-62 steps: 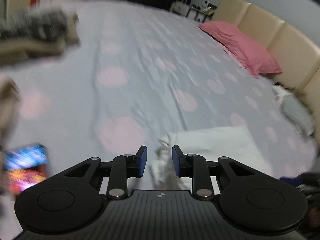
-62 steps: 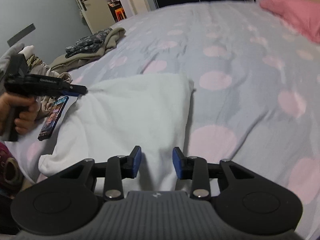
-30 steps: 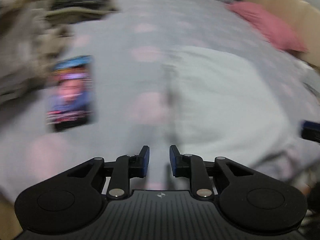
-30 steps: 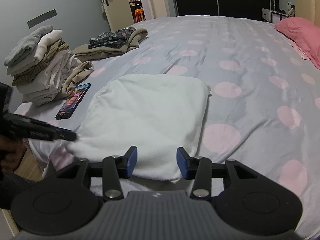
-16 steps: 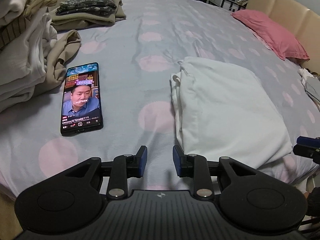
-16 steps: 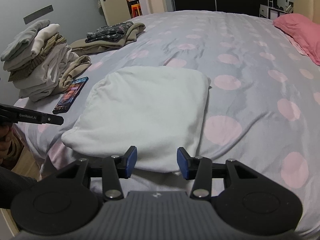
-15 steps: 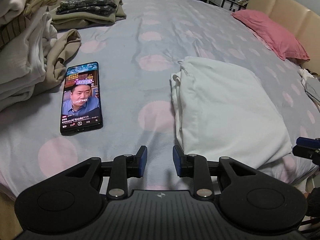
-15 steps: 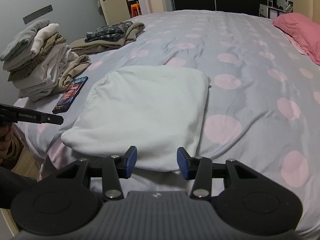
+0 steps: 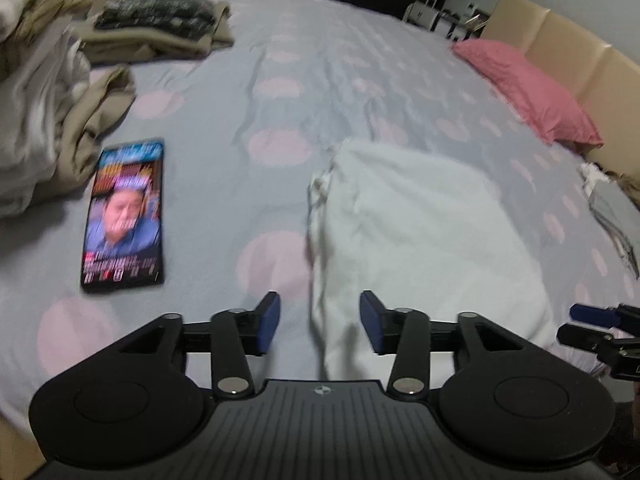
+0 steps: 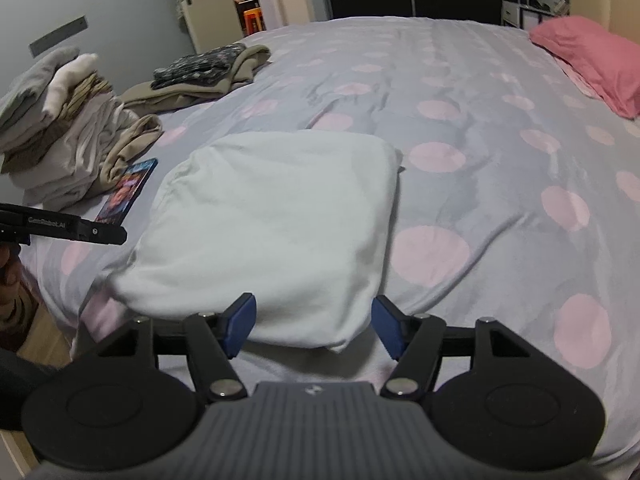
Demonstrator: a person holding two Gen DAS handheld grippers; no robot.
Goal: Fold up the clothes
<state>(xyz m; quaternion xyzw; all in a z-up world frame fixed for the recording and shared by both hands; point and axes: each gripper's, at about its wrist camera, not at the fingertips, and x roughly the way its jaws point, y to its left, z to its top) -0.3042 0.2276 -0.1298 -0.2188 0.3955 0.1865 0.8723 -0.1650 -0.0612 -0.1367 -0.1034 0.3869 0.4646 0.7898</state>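
A folded white garment [image 9: 420, 232] [image 10: 276, 220] lies flat on the dotted grey-and-pink bedsheet [image 9: 280, 92] [image 10: 480, 128], near the bed's front edge. My left gripper [image 9: 318, 326] stands open over the garment's near left edge, gripping nothing. My right gripper [image 10: 314, 326] is open too, its blue pads on either side of the garment's near right corner, holding nothing. The right gripper's tips [image 9: 592, 322] show at the right edge of the left wrist view; the left gripper [image 10: 80, 230] shows at the left of the right wrist view, with a hand behind it.
A lit phone [image 9: 124, 216] [image 10: 128, 188] lies left of the garment. A tall pile of pale clothes [image 10: 60, 128] [image 9: 36, 120] stands beyond it, and a dark folded stack [image 10: 208, 70] [image 9: 160, 24] further back. A pink pillow [image 9: 528, 88] [image 10: 588, 60] lies by the beige headboard [image 9: 560, 36].
Both grippers have opened wider in the last half second and moved in closer to the white garment's near edge. The garment itself lies as before.
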